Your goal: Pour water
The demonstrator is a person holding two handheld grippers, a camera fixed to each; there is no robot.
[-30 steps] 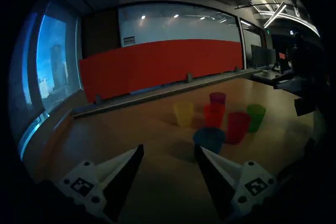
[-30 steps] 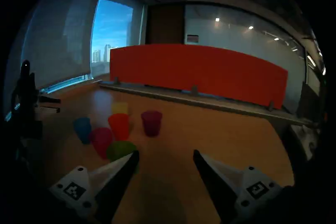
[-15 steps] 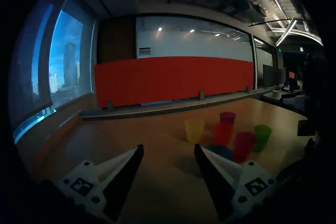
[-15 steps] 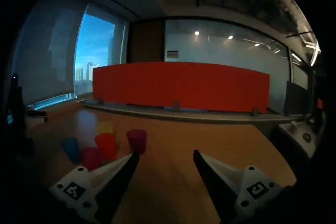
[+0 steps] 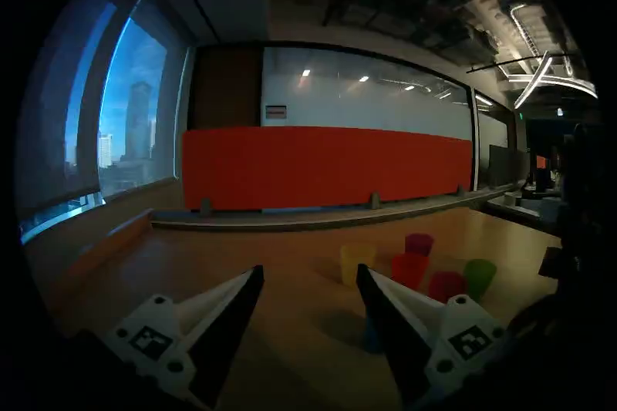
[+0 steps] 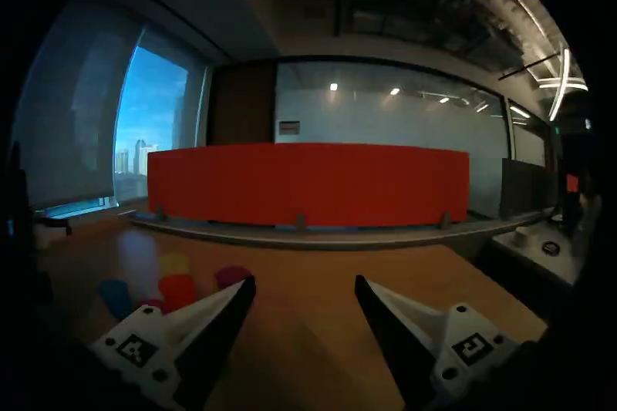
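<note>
- Smooth wooden table (image 5: 231, 253) in dim light, a long red partition (image 5: 324, 166) along its far edge, towers through the window (image 5: 131, 133)
- Left gripper (image 5: 308, 271) spread wide, empty; right gripper (image 6: 304, 281) the same
- Yellow cup (image 5: 357, 263), purple cup (image 5: 419, 243), green cup (image 5: 480, 276), tapered plastic, clustered on the table beyond the left gripper's right finger

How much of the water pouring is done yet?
Nothing looks done. The cups stand upright on the table, none held. In hand: the left gripper and the right gripper are both open and empty. Left: grab a cup, then pour.
</note>
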